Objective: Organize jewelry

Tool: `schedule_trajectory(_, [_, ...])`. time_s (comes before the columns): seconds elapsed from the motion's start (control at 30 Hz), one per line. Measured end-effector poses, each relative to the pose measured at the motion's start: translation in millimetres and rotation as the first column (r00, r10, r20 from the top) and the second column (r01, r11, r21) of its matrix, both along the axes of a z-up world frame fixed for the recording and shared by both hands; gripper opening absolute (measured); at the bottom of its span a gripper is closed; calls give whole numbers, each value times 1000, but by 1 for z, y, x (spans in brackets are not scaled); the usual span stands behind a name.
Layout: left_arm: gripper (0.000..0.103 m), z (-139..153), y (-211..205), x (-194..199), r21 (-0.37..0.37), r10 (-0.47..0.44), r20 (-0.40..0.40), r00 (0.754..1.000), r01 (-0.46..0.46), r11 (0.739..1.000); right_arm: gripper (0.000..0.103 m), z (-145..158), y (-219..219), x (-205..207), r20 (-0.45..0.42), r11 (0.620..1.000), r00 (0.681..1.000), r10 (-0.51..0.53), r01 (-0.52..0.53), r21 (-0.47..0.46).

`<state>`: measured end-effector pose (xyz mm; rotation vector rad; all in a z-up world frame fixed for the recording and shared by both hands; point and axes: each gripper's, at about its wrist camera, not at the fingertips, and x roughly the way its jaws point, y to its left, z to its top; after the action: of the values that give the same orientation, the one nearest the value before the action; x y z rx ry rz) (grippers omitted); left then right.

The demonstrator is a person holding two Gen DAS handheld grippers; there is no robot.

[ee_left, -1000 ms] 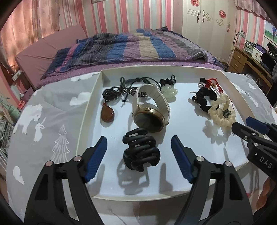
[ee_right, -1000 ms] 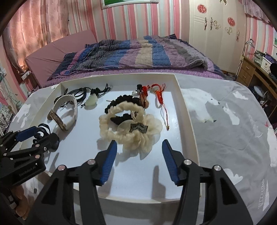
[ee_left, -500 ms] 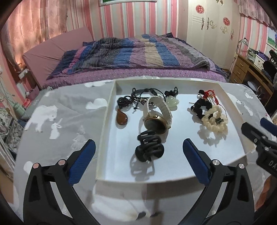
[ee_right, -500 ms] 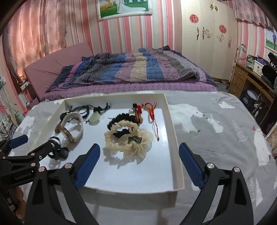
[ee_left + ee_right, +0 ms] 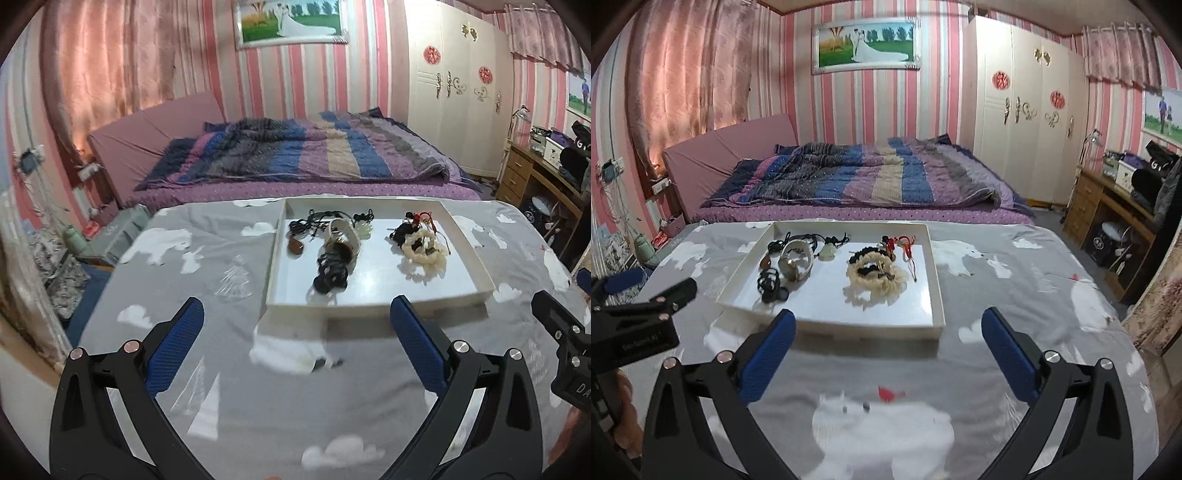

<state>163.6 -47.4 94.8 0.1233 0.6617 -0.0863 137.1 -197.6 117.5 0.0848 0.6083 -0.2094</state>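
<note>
While both pairs of tongs hang above the near part of the tabletop point(image 5: 221, 266), angled downward toward it, neither touches anything. The left tongs point(image 5: 295, 328) stand wide apart with nothing between their blue pads; the right tongs point(image 5: 888, 336) are opening, nearly as wide, also with nothing between them. In the right wrist view the left tongs show at the left edge, with a bit of a hand below them.

Ahead of both, on the grey cloth with white animal prints, lies the white tray point(image 5: 938, 291), well apart from the pads. Inside it, on the left, a black hair claw point(image 5: 770, 286) lies just beside a white-strapped watch point(image 5: 796, 260), with a brown pendant point(image 5: 295, 247) on a dark cord and a pale green stone point(image 5: 827, 252) near the far wall. On the right, a cream scrunchie point(image 5: 877, 278) touches a black scrunchie point(image 5: 400, 232), and a red cord point(image 5: 908, 251) lies beside them.

Beyond the tabletop stands a bed point(image 5: 868, 177) with a striped quilt, a white wardrobe point(image 5: 1027, 107) to its right.
</note>
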Motion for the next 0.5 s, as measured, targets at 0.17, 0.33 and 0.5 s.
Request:
schedule_trajectory(0.17, [100, -11, 14, -41, -34, 26, 7, 1000, -26, 999, 101, -10, 11, -35, 1, 1000, 1000, 17, -17, -25])
schedule_trajectory(0.33, [100, -24, 17, -59, -18, 53, 72, 996, -52, 999, 101, -14, 17, -44, 30, 999, 1000, 6, -4, -52])
schedule_trajectory(0.5, [100, -36, 20, -52, -19, 49, 76, 996, -48, 999, 101, -24, 20, -46, 52, 998, 999, -4, 6, -56])
